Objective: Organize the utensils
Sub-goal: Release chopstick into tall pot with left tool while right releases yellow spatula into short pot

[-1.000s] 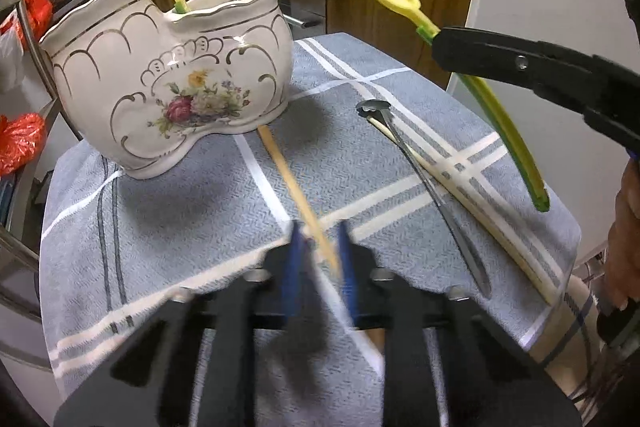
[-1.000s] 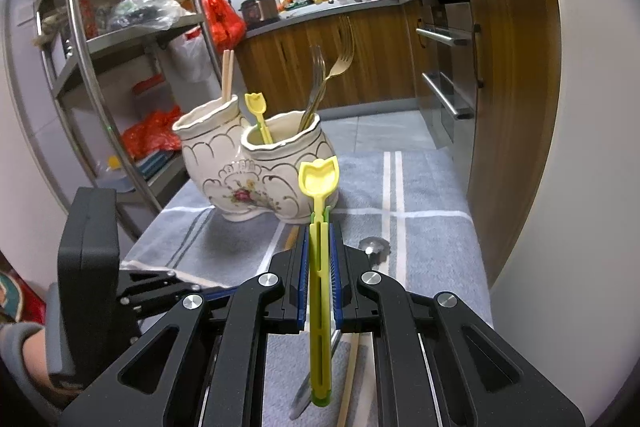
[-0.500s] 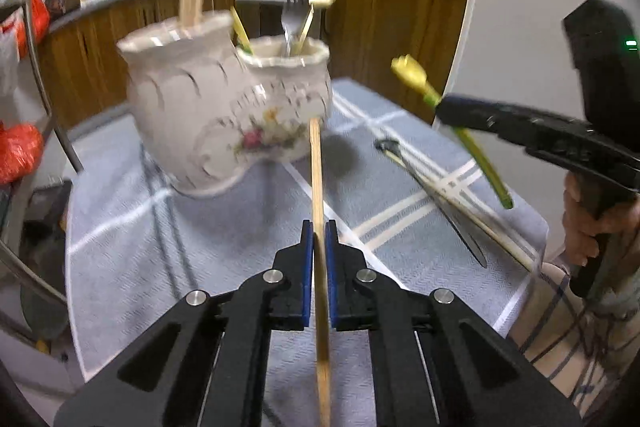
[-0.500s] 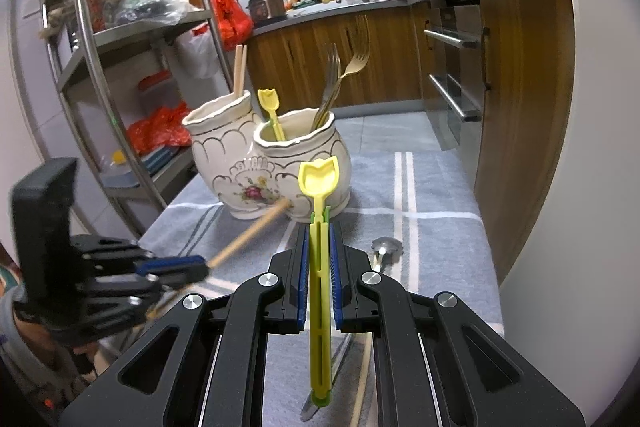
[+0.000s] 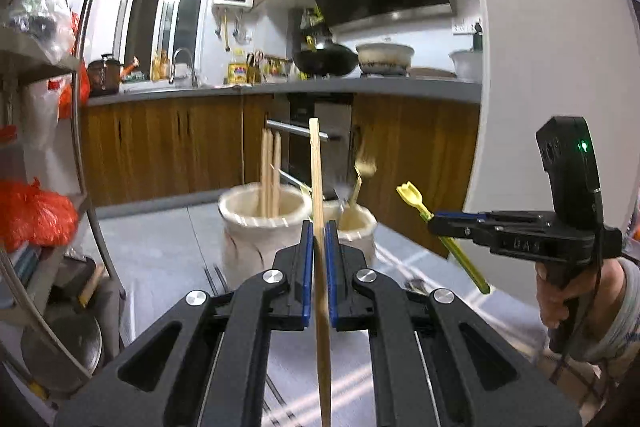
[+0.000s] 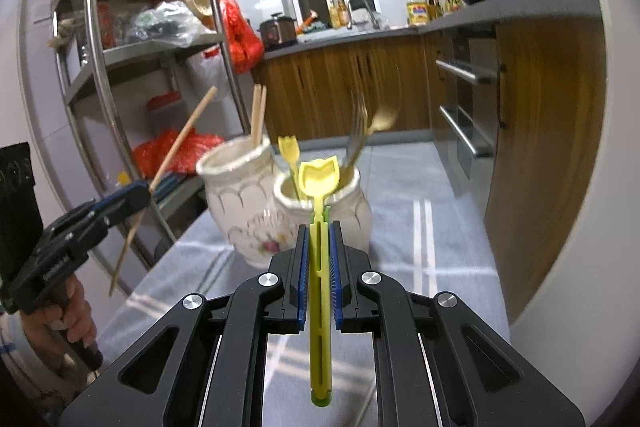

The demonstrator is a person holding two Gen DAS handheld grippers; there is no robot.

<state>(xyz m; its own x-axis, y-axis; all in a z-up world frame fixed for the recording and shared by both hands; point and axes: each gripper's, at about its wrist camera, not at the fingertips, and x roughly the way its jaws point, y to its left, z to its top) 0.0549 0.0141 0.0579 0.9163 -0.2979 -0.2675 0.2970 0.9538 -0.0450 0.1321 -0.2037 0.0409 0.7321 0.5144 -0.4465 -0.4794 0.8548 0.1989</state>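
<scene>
**A:** Closest in, left gripper (image 5: 319, 259) — fingers pinched narrow on the wooden chopstick (image 5: 320, 227), and it stands nearly upright between the blue pads (image 5: 307, 267). The hold sits around mid-shaft, with the square top well above the fingers and the lower end running down out of the left wrist view.

**B:** Light and stiff, I'd judge, but smooth wood against flat pads could pivot. A grip that central should keep it from swinging much.

**A:** Over on the right gripper (image 6: 319, 267), fingers closed on the yellow-green plastic fork (image 6: 320, 267). The handle lies straight along the gap, its tulip-shaped head poking out past the fingertips, its butt end hanging back toward the camera.

**B:** That one looks featherweight and a bit bendy — the slotted handle may flex if squeezed hard. Gripping the flat handle rather than the head seems the sensible choice.

**A:** Beyond both, the ceramic holder (image 6: 248, 211) stands on the grey striped cloth (image 6: 420, 239) covering the counter. Two chopsticks (image 6: 258, 115) stand in its left compartment; another yellow fork (image 6: 289, 155) and metal forks (image 6: 360, 135) in the right.

**B:** So both carried pieces are in the air, short of the holder and not touching it. The pot itself looks heavy and fragile; I'd lower things in gently, no knocking the rim.
</scene>
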